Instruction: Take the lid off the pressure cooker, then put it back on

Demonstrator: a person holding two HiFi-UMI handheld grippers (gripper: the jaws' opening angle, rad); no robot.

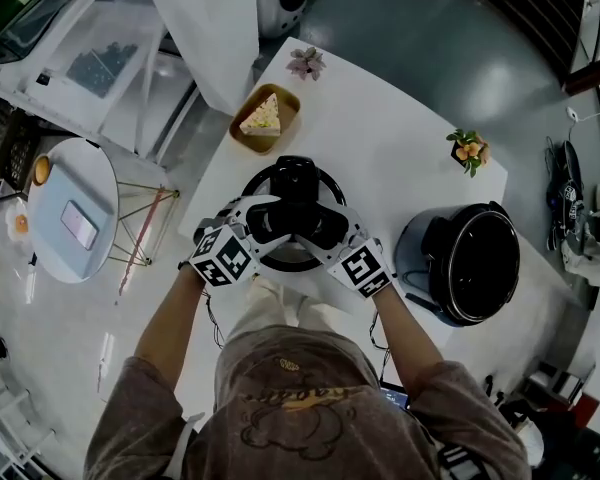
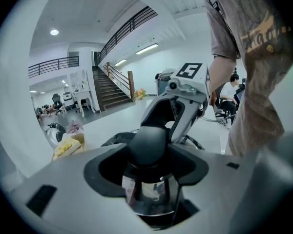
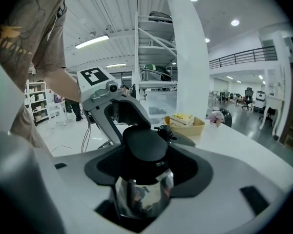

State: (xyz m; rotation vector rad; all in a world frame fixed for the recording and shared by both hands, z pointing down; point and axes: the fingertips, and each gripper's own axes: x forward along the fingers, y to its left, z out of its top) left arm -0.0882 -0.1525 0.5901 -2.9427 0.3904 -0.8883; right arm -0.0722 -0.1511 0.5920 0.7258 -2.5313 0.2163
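Observation:
The round steel pressure cooker lid (image 1: 280, 260) is at the middle of the white table (image 1: 400, 158); I cannot tell whether it rests on it. Its black handle (image 1: 298, 193) runs across the top. My left gripper (image 1: 263, 223) grips the handle from the left and my right gripper (image 1: 330, 230) from the right, facing each other. In the left gripper view the handle's rounded end (image 2: 149, 143) sits in the notch of the left gripper (image 2: 149, 179). The right gripper view shows the other end (image 3: 145, 143) inside the right gripper (image 3: 144, 179). The open cooker pot (image 1: 475, 263) stands to the right.
A wooden tray with a slice of cake (image 1: 265, 118) lies just behind the lid. Small flower pieces sit at the table's far edge (image 1: 306, 63) and right side (image 1: 469, 150). A round side table (image 1: 70, 208) stands on the floor to the left.

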